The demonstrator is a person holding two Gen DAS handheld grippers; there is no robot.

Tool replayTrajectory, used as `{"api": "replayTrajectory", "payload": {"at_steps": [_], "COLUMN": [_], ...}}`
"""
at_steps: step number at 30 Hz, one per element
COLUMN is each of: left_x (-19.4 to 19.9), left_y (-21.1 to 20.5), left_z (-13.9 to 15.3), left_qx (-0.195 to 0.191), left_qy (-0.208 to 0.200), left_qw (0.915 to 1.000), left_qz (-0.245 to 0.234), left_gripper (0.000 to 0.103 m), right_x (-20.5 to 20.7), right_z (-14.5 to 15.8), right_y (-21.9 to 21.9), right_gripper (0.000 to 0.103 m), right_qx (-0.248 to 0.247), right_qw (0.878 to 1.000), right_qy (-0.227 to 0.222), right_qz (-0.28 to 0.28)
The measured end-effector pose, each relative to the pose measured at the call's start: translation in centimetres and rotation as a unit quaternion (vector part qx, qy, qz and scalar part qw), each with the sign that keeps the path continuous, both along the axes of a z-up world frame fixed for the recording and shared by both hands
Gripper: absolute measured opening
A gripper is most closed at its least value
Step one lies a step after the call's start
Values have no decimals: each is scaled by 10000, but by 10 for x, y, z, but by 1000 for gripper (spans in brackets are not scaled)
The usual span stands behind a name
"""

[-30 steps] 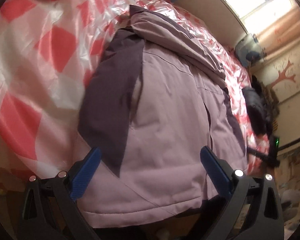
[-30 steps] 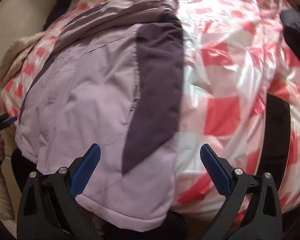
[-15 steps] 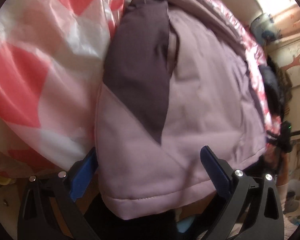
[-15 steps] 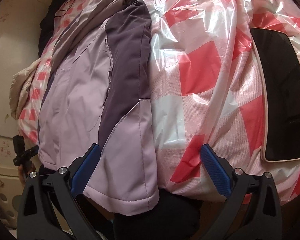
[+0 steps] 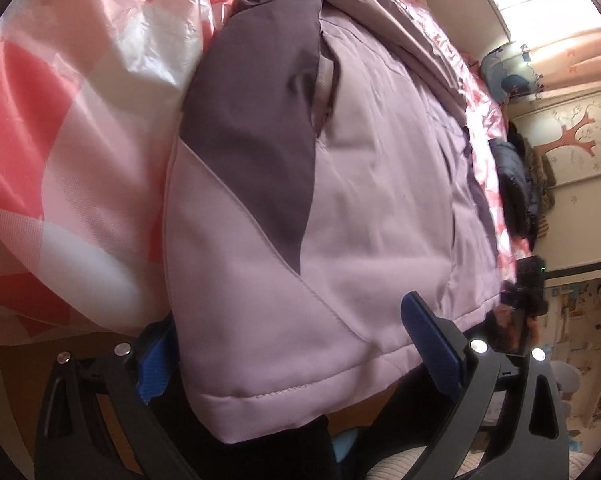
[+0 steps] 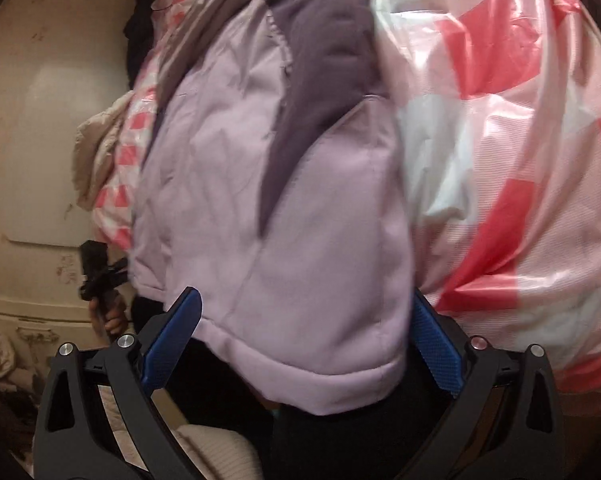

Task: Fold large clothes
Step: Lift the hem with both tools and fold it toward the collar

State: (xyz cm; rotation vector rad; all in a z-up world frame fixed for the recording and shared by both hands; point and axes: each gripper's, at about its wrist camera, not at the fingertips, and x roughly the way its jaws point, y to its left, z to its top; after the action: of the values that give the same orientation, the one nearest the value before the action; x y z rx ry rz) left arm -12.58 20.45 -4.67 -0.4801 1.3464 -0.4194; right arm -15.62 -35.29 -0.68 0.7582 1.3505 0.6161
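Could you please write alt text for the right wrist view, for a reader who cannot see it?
The open right gripper straddles the bottom hem of a lilac padded jacket with a dark purple side panel, lying on a red-and-white checked plastic sheet. At left, a hand holds the other gripper's handle.

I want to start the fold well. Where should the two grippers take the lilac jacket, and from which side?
Probably at the stitched bottom hem, which hangs over the edge of the bed. The jacket lies flat, so only this free edge lets fingers close around it. Come from the bed's edge, left gripper and right gripper each at one hem corner.
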Motion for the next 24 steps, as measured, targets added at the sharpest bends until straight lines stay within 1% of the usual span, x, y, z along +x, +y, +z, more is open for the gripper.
{"api": "replayTrajectory", "payload": {"at_steps": [2, 3, 4, 5, 6, 7, 8, 9, 10, 11, 12, 13, 14, 15, 16, 17, 18, 19, 21, 22, 23, 24], "left_x": [4, 6, 7, 7, 6, 3, 0, -1, -1, -1, 2, 5, 8, 12, 13, 11, 6, 3, -3, -2, -2, -3], "left_y": [-3, -3, -2, -2, -2, -4, -6, -7, -9, -9, -11, -12, -12, -11, -9, -3, -1, 1, 3, 2, 4, 7], "left_z": [-12, -16, -18, -17, -11, 2, 16, 29, 40, 48, 50, 45, 36, 29, 18, 12, 9, 9, 8, 8, 8, 7], "left_qx": [364, 422, 387, 289, 101, -178, -291, -321, -364, -366, -249, -126, -83, -65, -28, -67, -186, -298, -288, -257, -231, -209], "left_qy": [252, 329, 381, 444, 408, 230, 16, -145, -275, -373, -383, -308, -166, -40, 99, 158, 159, 127, 40, 31, 50, 79], "left_qw": [9990, 9985, 9985, 9986, 9991, 9995, 9996, 9994, 9990, 9986, 9989, 9993, 9996, 9998, 9999, 9998, 9997, 9995, 9996, 9996, 9995, 9992], "left_qz": [-79, -67, -38, 38, 95, 89, 30, -7, -41, -85, -142, -178, -194, -188, -117, -34, 30, 61, 72, 116, 227, 331], "left_gripper": [96, 96, 96, 95, 94, 94, 94, 94, 94, 94, 94, 94, 94, 94, 94, 94, 94, 94, 93, 88, 84, 71], "right_x": [-3, -3, -3, -4, -5, -8, -10, -12, -10, -6, -1, 3, 7, 11, 13, 13, 12, 10, 10, 10, 10, 10], "right_z": [6, 7, 8, 11, 16, 27, 37, 42, 44, 39, 31, 22, 15, 9, 5, 3, 2, 0, -3, -5, -4, -4], "right_y": [7, 10, 11, 10, 11, 12, 10, 10, 11, 13, 14, 17, 16, 17, 15, 13, 11, 8, 9, 10, 12, 14], "right_gripper": [97, 97, 97, 97, 97, 97, 97, 97, 97, 97, 97, 97, 97, 97, 97, 97, 97, 97, 97, 93, 75, 42], "right_qx": [-102, -179, -151, -49, 127, 573, 780, 760, 595, 305, 83, 11, 42, 187, 492, 860, 1147, 1258, 1260, 1199, 1121, 1009], "right_qw": [9998, 9996, 9997, 9999, 9998, 9976, 9951, 9945, 9955, 9977, 9990, 9995, 9996, 9995, 9987, 9962, 9932, 9917, 9915, 9921, 9928, 9938], "right_qy": [-121, -151, -128, -113, -171, -397, -600, -714, -722, -576, -385, -225, -139, -88, -55, -92, -192, -273, -312, -356, -420, -462], "right_qz": [121, 178, 167, 85, 35, 45, 65, 80, 118, 162, 201, 224, 238, 217, 146, 56, -4, -31, -7, 8, 4, -53]}}
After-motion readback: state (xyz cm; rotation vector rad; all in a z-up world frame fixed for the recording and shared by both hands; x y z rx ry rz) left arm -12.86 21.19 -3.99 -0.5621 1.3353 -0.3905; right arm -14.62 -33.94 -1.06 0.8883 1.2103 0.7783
